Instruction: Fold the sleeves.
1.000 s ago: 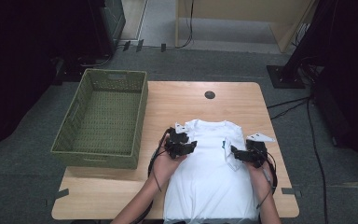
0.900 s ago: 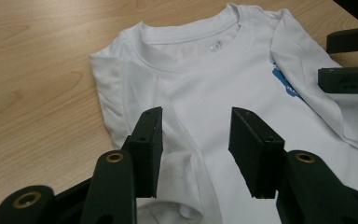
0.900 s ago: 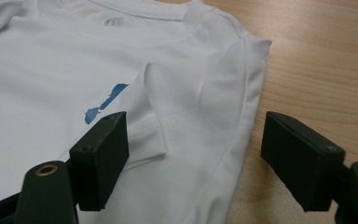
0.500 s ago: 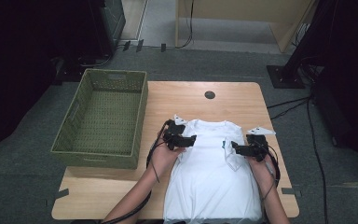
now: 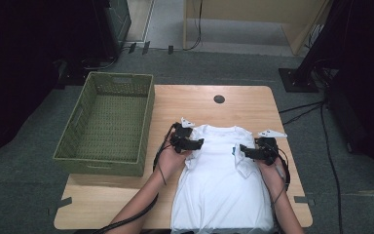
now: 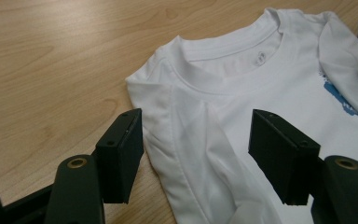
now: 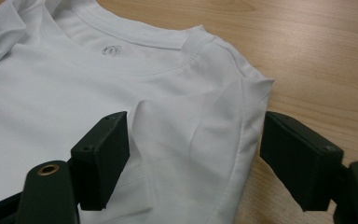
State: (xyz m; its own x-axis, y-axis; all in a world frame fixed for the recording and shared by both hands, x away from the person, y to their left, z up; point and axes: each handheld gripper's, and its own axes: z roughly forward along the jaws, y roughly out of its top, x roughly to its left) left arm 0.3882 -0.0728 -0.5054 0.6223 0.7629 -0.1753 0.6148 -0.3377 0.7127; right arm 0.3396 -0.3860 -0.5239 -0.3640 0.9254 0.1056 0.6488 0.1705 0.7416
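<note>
Here, the left tongs [image 5: 198, 143] have just been opening; their jaws stand apart over the folded left shoulder of the shirt [image 5: 221, 180], gripping nothing. The right tongs [image 5: 241, 151] are likewise spread, straddling the opposite shoulder. The shirt lies flat at lower centre of the bench [image 5: 253, 105]. A basket [image 5: 106, 161] sits at left.

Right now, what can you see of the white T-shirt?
The white T-shirt lies flat, front up, on the wooden table, collar away from the person, hem at the near edge. It looks like soft cotton knit, with a ribbed round neckline, a small printed neck label and a blue chest mark. Both sleeves are folded inward over the body, with wrinkles at the shoulders. Each gripper's open jaws straddle a folded shoulder; no pad presses the cloth.
</note>
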